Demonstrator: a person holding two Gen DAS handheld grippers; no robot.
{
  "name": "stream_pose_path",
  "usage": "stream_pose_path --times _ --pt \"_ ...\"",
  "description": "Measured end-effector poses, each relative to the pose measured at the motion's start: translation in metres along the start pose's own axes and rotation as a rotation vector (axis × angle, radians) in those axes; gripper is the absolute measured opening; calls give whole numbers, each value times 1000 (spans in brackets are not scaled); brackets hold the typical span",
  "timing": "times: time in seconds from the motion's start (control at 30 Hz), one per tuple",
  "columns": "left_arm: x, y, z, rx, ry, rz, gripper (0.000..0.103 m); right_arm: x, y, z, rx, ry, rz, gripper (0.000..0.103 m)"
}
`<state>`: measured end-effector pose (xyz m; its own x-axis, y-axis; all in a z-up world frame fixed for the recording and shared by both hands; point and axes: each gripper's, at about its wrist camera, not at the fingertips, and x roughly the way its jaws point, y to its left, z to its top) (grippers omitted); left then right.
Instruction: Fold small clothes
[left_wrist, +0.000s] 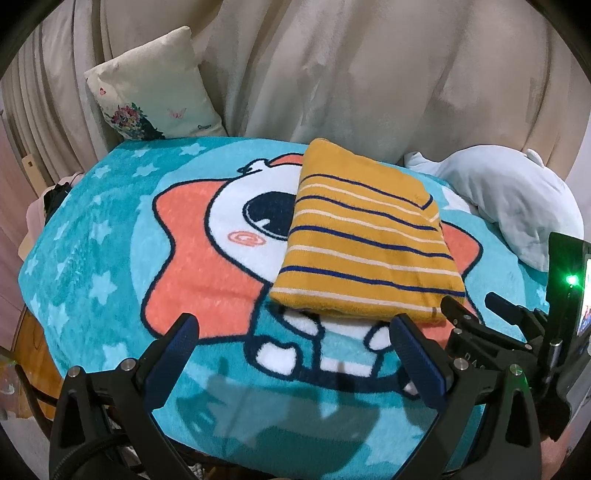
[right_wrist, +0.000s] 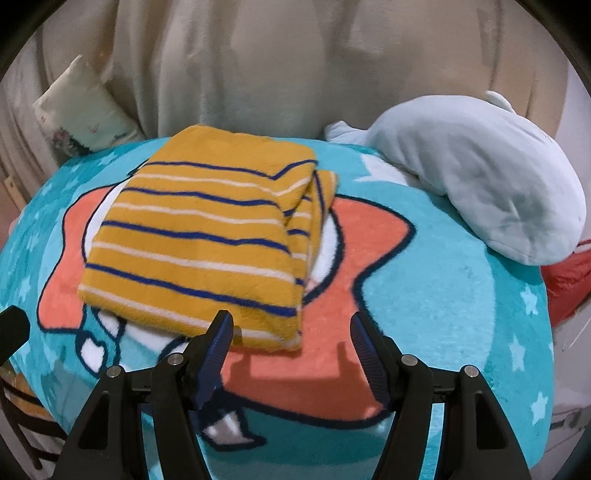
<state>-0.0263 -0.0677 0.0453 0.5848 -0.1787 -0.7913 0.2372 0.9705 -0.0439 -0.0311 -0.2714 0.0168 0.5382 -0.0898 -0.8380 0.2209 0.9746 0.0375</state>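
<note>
Judging from both wrist views, I'd call this garment finished: the yellow striped garment lies as a compact folded rectangle on the teal cartoon blanket, several layers showing along its right edge. My left gripper hangs just short of its near edge, fingers spread wide and empty. My right gripper is likewise wide open, holding nothing, one fingertip overlapping the near hem. I see no other clothes waiting; only a pale plush toy beside it.

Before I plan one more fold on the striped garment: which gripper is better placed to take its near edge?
Probably right: the right gripper sits open at the yellow striped garment's near corner; left gripper is open, slightly back.
</note>
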Motion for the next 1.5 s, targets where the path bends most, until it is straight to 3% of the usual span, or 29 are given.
stream_pose_path --times 0.47,0.8,1.5 --pt "2 3 -2 -13 7 -2 103 4 7 -2 -30 15 12 70" --pt "2 2 -2 0 -18 36 103 7 6 -3 -31 29 6 70" --pt "13 11 -11 -53 29 7 103 8 17 -12 -72 36 2 70"
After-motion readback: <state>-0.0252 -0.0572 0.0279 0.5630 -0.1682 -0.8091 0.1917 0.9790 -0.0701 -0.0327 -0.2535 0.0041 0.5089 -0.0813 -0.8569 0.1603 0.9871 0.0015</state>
